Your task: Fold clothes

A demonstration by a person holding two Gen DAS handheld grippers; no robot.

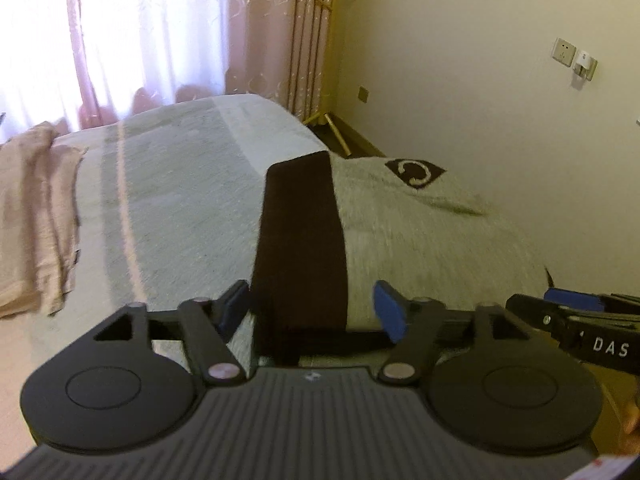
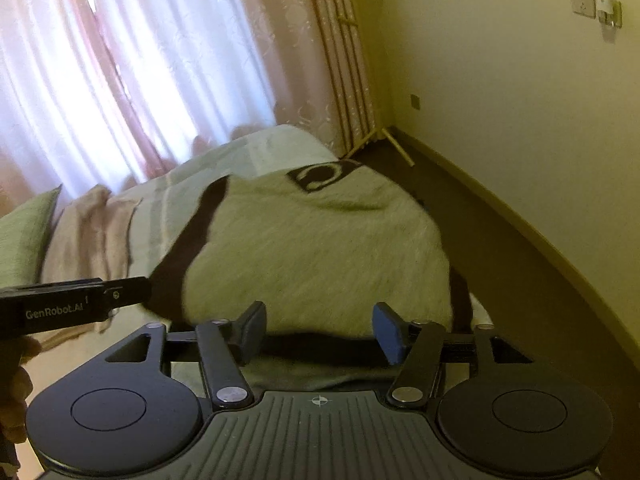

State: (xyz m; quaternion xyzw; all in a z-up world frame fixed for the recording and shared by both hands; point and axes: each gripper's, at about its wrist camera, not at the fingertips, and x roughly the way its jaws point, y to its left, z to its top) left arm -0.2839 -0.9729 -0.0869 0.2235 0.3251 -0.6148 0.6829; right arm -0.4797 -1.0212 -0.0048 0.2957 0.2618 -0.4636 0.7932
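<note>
Sweater (image 1: 420,232), grey with dark trim, lies flat on the bed (image 1: 180,200), long axis running away from me toward the curtains, logo end far. My left hand-held gripper (image 1: 312,308) is spread wide, straddling the dark band, probably the sleeve, likely to pinch it. My right hand-held gripper (image 2: 320,330) gapes too, empty, lined up over the near hem.

bed (image 1: 180,184) | pink curtains (image 2: 120,60) | wall socket (image 1: 563,51) | green pillow (image 2: 24,232) | dark floor (image 2: 500,240)
</note>
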